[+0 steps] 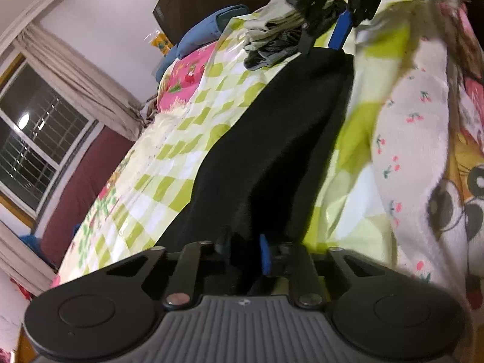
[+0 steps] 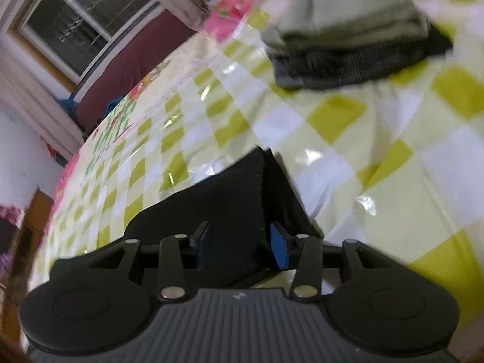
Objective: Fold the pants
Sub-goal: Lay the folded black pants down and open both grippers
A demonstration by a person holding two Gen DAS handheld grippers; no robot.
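Black pants lie stretched lengthwise on the green-and-white checked bed cover. In the left wrist view my left gripper sits at their near end, its fingers close together and pinching the black cloth. My right gripper hangs over the far end of the pants. In the right wrist view the right gripper stands open, its blue pads apart, and a folded edge of the pants lies loose between them on the checked cover.
A stack of folded grey and pale clothes rests on the bed beyond the pants, also the stack beside the right gripper. A white cherry-print blanket bunches along the right. A blue pillow and a window lie left.
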